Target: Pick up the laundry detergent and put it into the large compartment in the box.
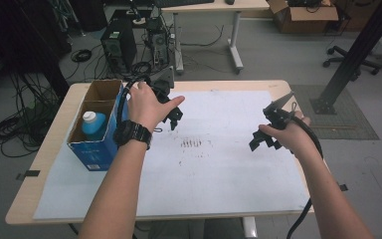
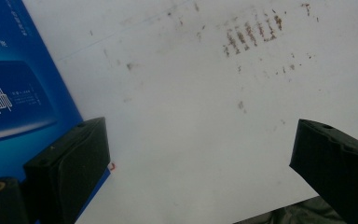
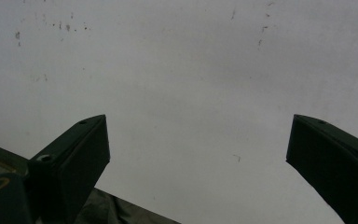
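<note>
My left gripper (image 1: 173,118) hovers over the white sheet (image 1: 219,174) just right of a blue cardboard box (image 1: 95,152). In the left gripper view my left gripper (image 2: 200,149) stands open with nothing between its jaws, and the blue box (image 2: 14,84) lies close beside the left-hand jaw. A blue bottle with a white cap (image 1: 93,124) stands inside the box. My right gripper (image 1: 262,142) hangs over the sheet's right side. In the right gripper view my right gripper (image 3: 198,144) is also open and empty above bare white sheet (image 3: 186,70).
Brown smudges (image 1: 191,143) mark the sheet between the two grippers, and they lie ahead of the jaws as smudges (image 2: 251,32) in the left gripper view. The wooden table edge (image 1: 40,149) borders the sheet. Computer towers (image 1: 119,45), cables and a desk stand beyond the table.
</note>
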